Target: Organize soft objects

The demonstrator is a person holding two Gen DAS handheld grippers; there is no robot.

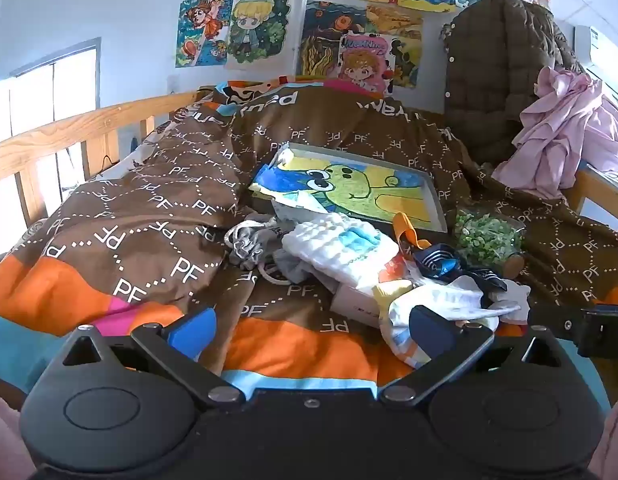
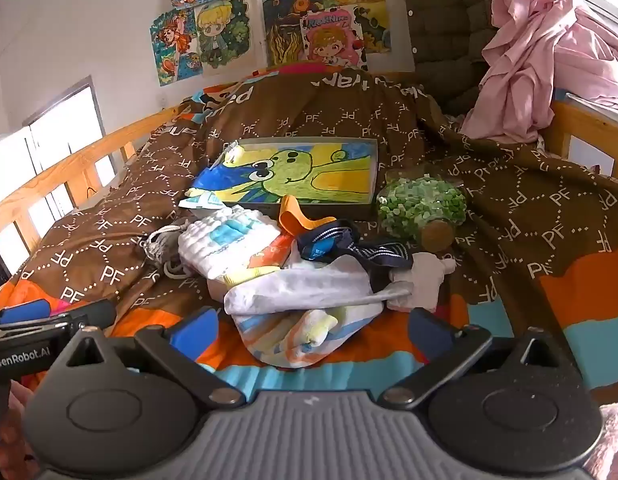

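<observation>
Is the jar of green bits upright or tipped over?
Tipped: the jar lies on its side on the quilt, cork facing the camera.

The quilt (image 2: 349, 120) is looking like soft matt cloth; the rail (image 1: 69, 128) is showing bare grained wood. The socks (image 2: 309, 292) are lying as ribbed knit, and the fingers (image 2: 193, 334) are showing smooth blue plastic.

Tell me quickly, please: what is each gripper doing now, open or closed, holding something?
Left gripper: open, holding nothing, above the quilt.
Right gripper: open, holding nothing; the sock pile lies between its fingers.
</observation>
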